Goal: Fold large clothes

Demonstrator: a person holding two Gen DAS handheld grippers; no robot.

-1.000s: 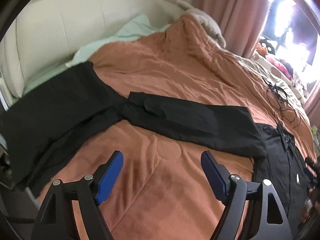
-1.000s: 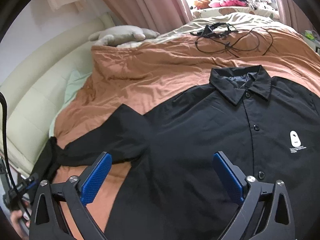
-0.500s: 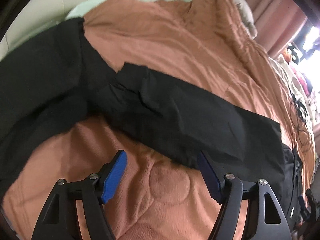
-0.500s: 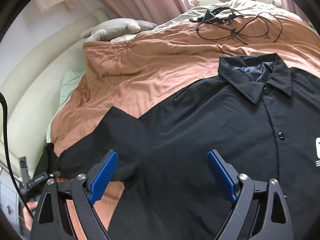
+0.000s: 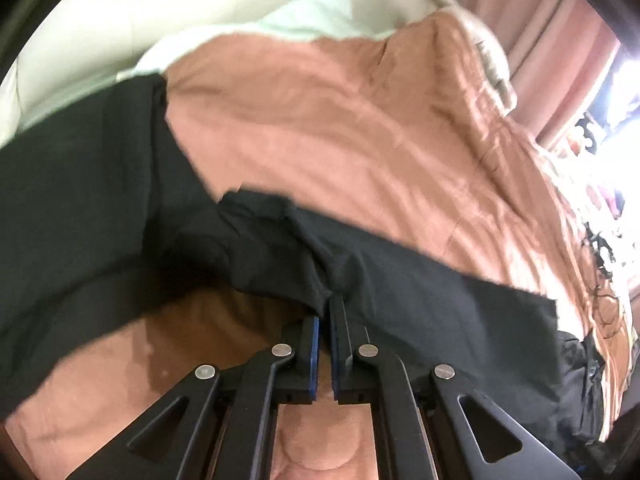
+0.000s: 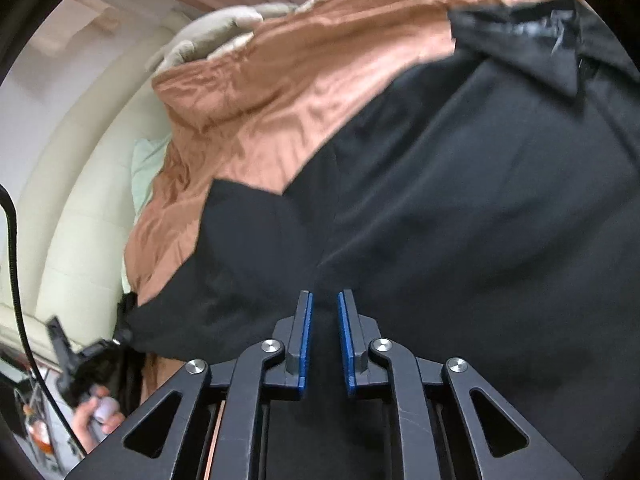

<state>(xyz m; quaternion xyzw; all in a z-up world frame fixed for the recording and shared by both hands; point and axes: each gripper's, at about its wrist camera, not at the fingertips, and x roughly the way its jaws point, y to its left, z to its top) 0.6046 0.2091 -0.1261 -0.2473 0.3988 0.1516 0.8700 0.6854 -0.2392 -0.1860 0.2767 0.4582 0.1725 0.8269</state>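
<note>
A black button shirt (image 6: 460, 200) lies spread on the orange bed cover (image 5: 340, 120), its collar (image 6: 540, 40) at the upper right of the right wrist view. Its long sleeve (image 5: 420, 280) stretches across the left wrist view. My left gripper (image 5: 325, 308) is shut on the sleeve's near edge, and the cloth bunches at its tips. My right gripper (image 6: 325, 300) sits low on the shirt near the armpit. Its jaws are closing with black cloth gathered between the blue pads (image 6: 306, 332).
Another black garment (image 5: 80, 200) lies at the left, running off the bed. A cream padded headboard (image 5: 120, 20) and a mint pillow (image 5: 312, 12) are behind. A grey plush toy (image 6: 208, 36) and dark cables (image 5: 600, 248) lie on the cover. A hand (image 6: 96, 412) shows at the lower left.
Both grippers dropped onto the shirt and their jaws went from wide open to nearly together. The left one pinched the sleeve edge and the right one pinched cloth by the armpit.
</note>
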